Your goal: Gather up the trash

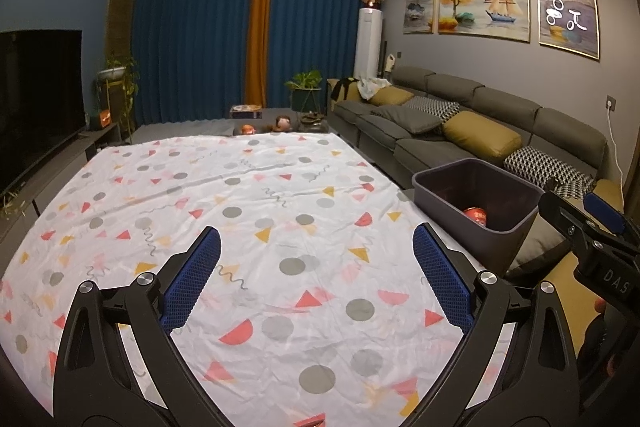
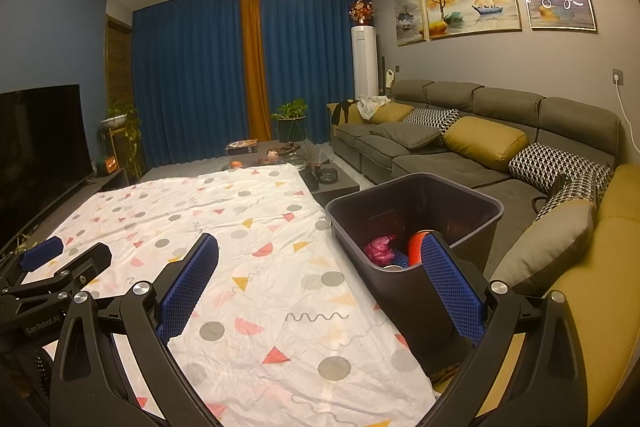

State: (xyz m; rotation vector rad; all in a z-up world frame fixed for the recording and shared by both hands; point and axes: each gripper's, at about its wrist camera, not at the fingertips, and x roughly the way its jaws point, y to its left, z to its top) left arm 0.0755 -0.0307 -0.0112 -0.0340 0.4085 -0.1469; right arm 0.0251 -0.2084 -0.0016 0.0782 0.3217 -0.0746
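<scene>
Flat patterned cloth [image 1: 248, 211] ahead, open for passage. Dark bin [image 2: 416, 211] at its right edge, mouth open upward, red can [image 2: 418, 247] and pink wad [image 2: 380, 247] inside. Sofa [image 2: 480, 147] walling the right, seemingly close behind the bin.

Two grippers: left gripper [image 1: 316, 251] and right gripper [image 2: 320, 259], each with two blue-padded fingers spread apart.

One dark bin [image 2: 416, 203], right of the table. Inside: one red can [image 2: 418, 247], one pink crumpled bag [image 2: 380, 247].

One patterned cloth [image 1: 240, 211] on the table.

Three paintings [image 1: 484, 1] on the right wall.

Two potted plants far off, one by the TV [image 1: 116, 71], one by the sofa [image 1: 306, 87].

One TV [image 1: 40, 95], left.
</scene>
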